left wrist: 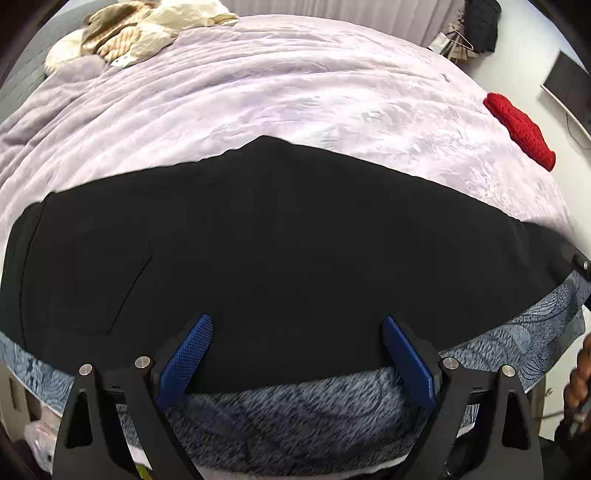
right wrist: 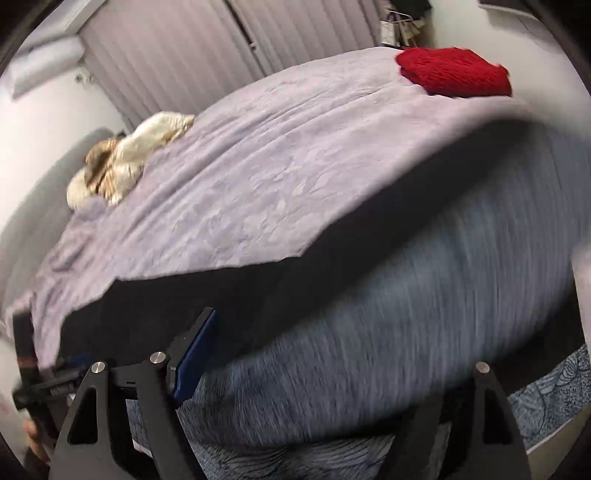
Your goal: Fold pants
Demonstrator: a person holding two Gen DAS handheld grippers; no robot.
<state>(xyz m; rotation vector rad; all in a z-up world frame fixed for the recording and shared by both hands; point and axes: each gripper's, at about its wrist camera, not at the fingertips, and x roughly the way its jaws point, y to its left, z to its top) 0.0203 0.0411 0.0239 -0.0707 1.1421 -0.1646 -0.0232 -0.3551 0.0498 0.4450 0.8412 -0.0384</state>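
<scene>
Black pants [left wrist: 258, 240] lie spread flat across the near part of a lilac bedspread [left wrist: 258, 92], reaching the bed's front edge. My left gripper [left wrist: 297, 356] hangs over the pants' near hem. Its blue pads [left wrist: 188, 358] stand wide apart and open, gripping nothing. In the blurred right wrist view the pants [right wrist: 229, 295] show as a dark band along the bed edge. My right gripper [right wrist: 310, 380] is at that edge with its jaws apart. Only its left blue pad [right wrist: 195, 354] shows clearly, and no cloth is pinched.
A folded red knit [left wrist: 521, 129] [right wrist: 454, 72] lies at the bed's far right. Crumpled cream clothes [left wrist: 136, 33] [right wrist: 122, 162] sit at the far left corner. A blue-grey patterned cover [left wrist: 295, 417] hangs down the bed's front. A hand [left wrist: 578, 380] shows at the right.
</scene>
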